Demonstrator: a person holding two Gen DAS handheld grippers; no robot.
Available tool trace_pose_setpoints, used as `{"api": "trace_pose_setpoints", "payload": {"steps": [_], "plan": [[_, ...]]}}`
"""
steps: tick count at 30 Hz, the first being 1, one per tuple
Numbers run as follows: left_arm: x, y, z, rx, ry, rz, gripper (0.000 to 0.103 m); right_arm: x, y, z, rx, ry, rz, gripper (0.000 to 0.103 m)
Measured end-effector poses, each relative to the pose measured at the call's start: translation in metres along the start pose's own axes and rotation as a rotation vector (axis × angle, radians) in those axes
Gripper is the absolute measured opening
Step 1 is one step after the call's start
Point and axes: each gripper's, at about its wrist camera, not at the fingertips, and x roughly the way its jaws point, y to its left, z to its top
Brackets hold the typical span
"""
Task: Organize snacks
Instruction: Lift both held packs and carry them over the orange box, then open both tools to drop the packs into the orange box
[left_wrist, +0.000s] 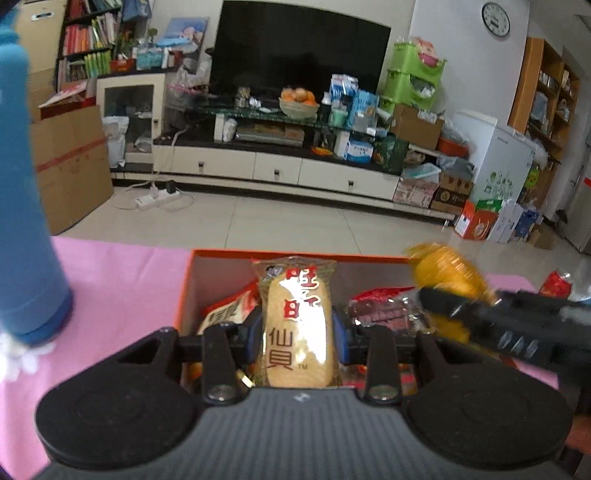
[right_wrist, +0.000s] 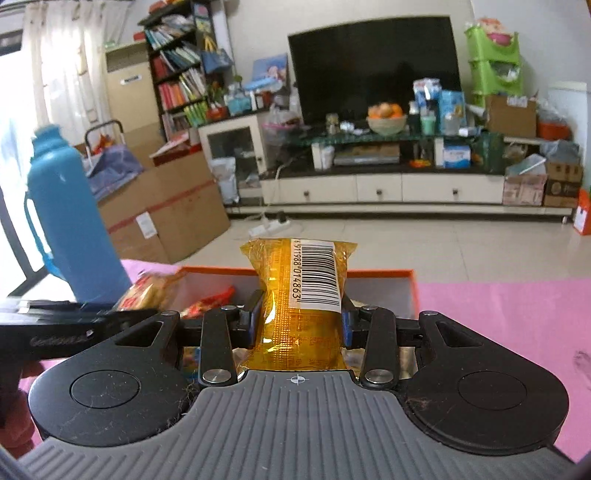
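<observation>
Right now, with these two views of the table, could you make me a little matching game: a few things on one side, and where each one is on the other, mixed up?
Things:
1. rice cracker packet
2. amber packet with a barcode
3. blue flask
4. red snack packet

Places:
A. standing on the pink cloth, left of the orange box
B. clamped in the right hand-held gripper
C. lying inside the orange box
D. clamped in the left hand-held gripper

Pairs: 1-D, 2-B, 3-A, 4-C
</observation>
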Motion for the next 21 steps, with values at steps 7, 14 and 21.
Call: {"api": "trace_pose_setpoints", "payload": {"steps": [7, 14, 21], "plan": [[0.035, 0.010, -0.002, -0.020, 0.004, -0.002, 0.061, 0.064, 0.001, -0.025, -0.040, 0.126, -0.023, 0.023], [-0.014, 0.013, 0.005, -0.019, -0.087, 0.023, 0.079, 0.047, 0.004, -0.023, -0.029, 0.088, -0.004, 0.068], [-0.098, 0.019, -0.053, -0.015, -0.067, 0.025, 0.088, -0.030, -0.003, -0.021, 0.064, -0.028, -0.040, 0.092]]}}
